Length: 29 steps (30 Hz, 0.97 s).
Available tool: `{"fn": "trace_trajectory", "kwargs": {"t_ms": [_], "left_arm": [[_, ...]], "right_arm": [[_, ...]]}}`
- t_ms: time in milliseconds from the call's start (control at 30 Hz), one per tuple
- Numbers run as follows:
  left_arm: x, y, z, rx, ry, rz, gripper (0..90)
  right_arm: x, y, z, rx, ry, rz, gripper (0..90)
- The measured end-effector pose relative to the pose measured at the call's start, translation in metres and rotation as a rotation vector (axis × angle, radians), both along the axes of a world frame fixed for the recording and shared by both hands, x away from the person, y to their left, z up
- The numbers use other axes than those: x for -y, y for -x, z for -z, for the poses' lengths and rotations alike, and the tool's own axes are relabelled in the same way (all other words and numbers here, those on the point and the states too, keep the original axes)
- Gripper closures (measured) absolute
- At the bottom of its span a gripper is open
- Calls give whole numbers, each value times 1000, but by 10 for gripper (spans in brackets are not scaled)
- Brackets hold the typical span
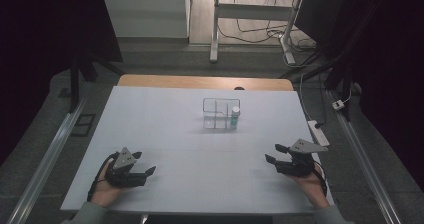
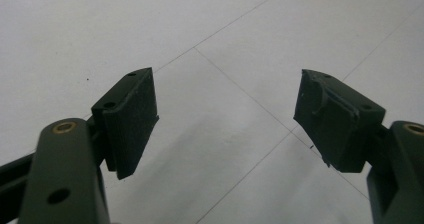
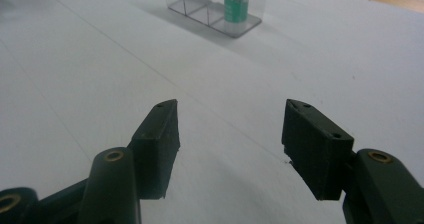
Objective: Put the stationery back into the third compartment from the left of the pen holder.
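Observation:
A clear plastic organiser point(image 1: 220, 113) with compartments stands on the white table top point(image 1: 165, 134), toward its far middle. A small green bottle with a white cap point(image 1: 235, 117) stands upright in its right compartment. The organiser point(image 3: 200, 4) and the bottle point(image 3: 236, 3) also appear at the top of the right gripper view. My left gripper point(image 1: 143, 164) rests low at the near left, jaws apart, nothing between them point(image 2: 225, 119). At the near right my right gripper point(image 1: 275, 153) points toward the organiser, well short of it, open and empty point(image 3: 230, 134).
A wooden table edge point(image 1: 205, 82) shows beyond the white top. A power strip point(image 1: 318, 132) and cables lie on the floor at the right. Desk legs point(image 1: 215, 34) stand farther back. Metal rails point(image 1: 50, 154) run along both sides.

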<state>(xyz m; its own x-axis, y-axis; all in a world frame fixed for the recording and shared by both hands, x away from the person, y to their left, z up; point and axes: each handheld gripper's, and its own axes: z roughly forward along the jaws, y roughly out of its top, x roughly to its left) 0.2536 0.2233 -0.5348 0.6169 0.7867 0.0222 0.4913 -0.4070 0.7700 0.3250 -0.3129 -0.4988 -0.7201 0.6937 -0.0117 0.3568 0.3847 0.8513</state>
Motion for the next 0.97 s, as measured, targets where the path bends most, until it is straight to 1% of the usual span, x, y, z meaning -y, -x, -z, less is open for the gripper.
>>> {"fn": "trace_trajectory", "kwargs": {"t_ms": [33, 100, 167, 367, 400, 733, 967], "left_arm": [[0, 0, 0, 0, 0, -1, 247], [0, 0, 0, 1, 2, -1, 247], [0, 0, 0, 2, 1, -1, 247], [0, 0, -1, 5, 2, -2, 247], [0, 0, -1, 6, 1, -1, 247], [1, 0, -1, 8, -2, 1, 247], [1, 0, -1, 10, -4, 0, 247]], "right_arm": [[2, 1, 1, 0, 9, 6, 391], [5, 3, 4, -2, 7, 9, 389], [6, 3, 6, -4, 32, 17, 385], [4, 3, 9, 3, 53, 12, 380], [4, 3, 9, 4, 47, 8, 380], [4, 3, 8, 15, 54, 11, 377], [4, 4, 7, 17, 46, 10, 369]]}}
